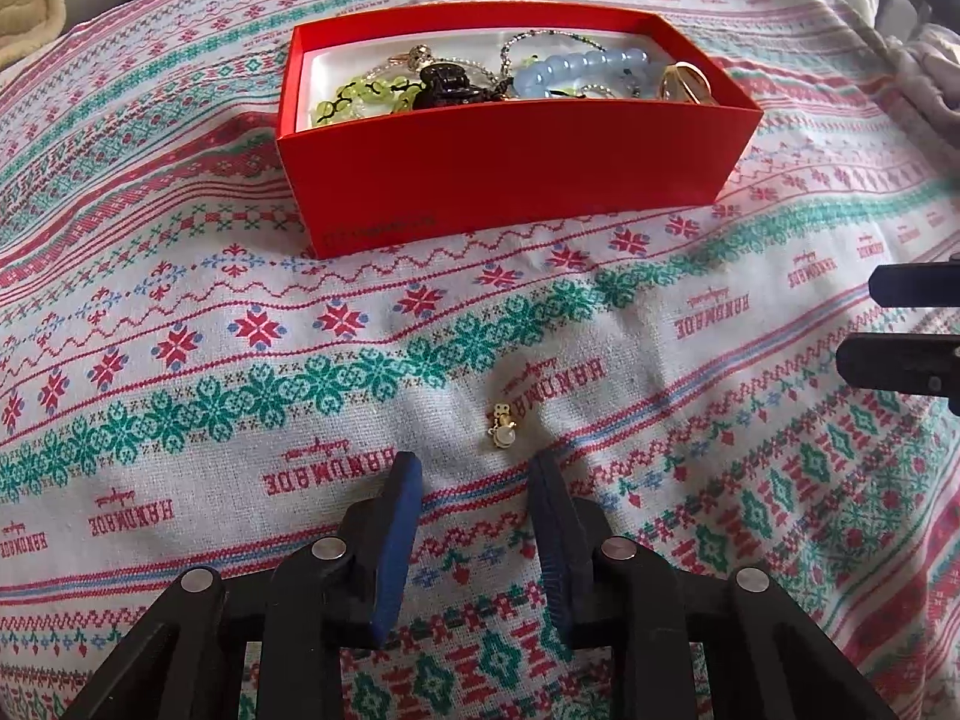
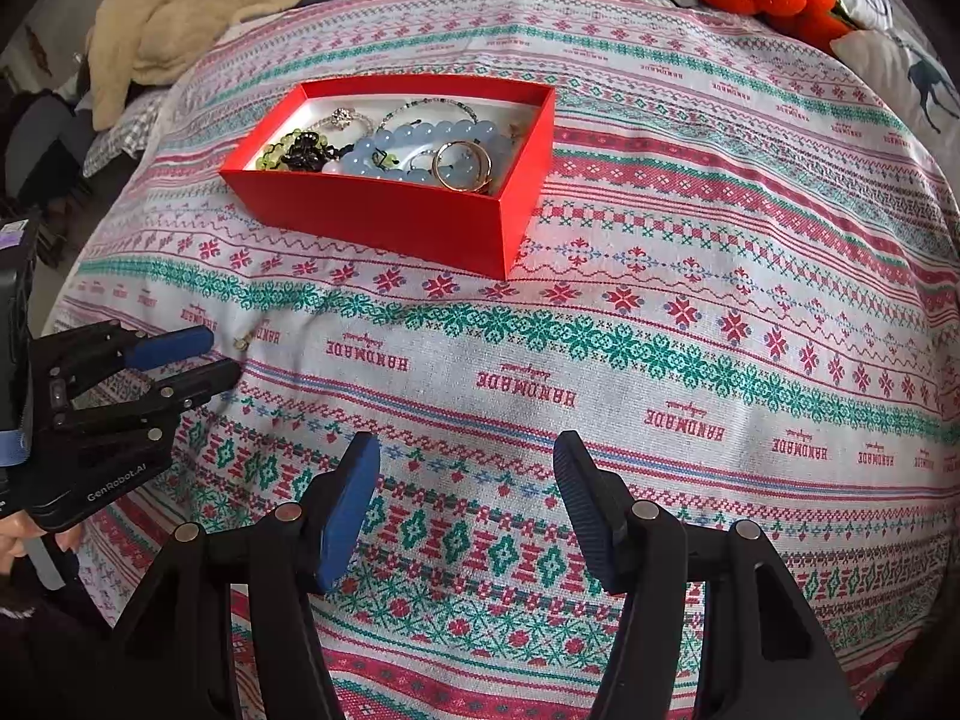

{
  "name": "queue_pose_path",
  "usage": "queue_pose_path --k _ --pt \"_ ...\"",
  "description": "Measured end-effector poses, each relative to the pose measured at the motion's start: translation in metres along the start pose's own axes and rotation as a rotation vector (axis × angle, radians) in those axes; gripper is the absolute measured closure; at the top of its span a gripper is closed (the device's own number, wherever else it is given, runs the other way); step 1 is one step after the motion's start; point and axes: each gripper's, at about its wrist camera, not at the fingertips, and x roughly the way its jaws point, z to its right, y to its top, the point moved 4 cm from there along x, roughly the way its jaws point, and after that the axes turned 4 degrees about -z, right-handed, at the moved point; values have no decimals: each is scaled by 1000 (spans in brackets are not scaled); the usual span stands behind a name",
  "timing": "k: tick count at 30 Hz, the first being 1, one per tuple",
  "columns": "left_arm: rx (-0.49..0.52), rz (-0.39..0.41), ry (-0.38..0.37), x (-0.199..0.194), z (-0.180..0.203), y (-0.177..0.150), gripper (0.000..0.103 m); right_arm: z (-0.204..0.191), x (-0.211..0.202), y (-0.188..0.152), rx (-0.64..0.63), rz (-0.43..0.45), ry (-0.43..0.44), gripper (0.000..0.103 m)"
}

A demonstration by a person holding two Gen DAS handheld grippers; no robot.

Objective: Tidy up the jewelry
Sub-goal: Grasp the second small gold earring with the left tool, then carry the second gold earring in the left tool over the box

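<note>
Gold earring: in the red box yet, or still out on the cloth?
Out. The gold earring lies on the patterned cloth, in front of the red box and just ahead of the open left gripper.

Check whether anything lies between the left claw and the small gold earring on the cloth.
Nothing visible does: the gold earring lies alone on bare tablecloth, just beyond the open left claw.

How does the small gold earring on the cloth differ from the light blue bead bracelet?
The small gold earring lies alone on the patterned cloth, outside the red cardboard box; the light blue bead bracelet lies inside it among other pieces. The earring is tiny; the bracelet is far larger. Neither is gripped.
</note>
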Motion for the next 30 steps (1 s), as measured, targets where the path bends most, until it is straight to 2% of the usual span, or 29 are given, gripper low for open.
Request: queue_pose_path --k 5,8,10,12,20,30 --pt "9 1 -12 4 3 3 80 -3 6 -2 -7 -17 -4 40" --pt "15 2 -15 6 6 4 88 -4 8 -2 -12 -25 -7 40" --pt "22 2 -19 8 10 7 98 -7 9 -2 -16 -29 -8 40" --pt "28 3 -17 8 11 7 101 -7 10 -2 -16 -30 -8 40" --pt "-15 38 -40 -3 5 10 102 -8 9 -1 -11 -21 -12 40" --pt "-60 187 -67 -46 6 64 102 0 1 9 20 10 -3 40"
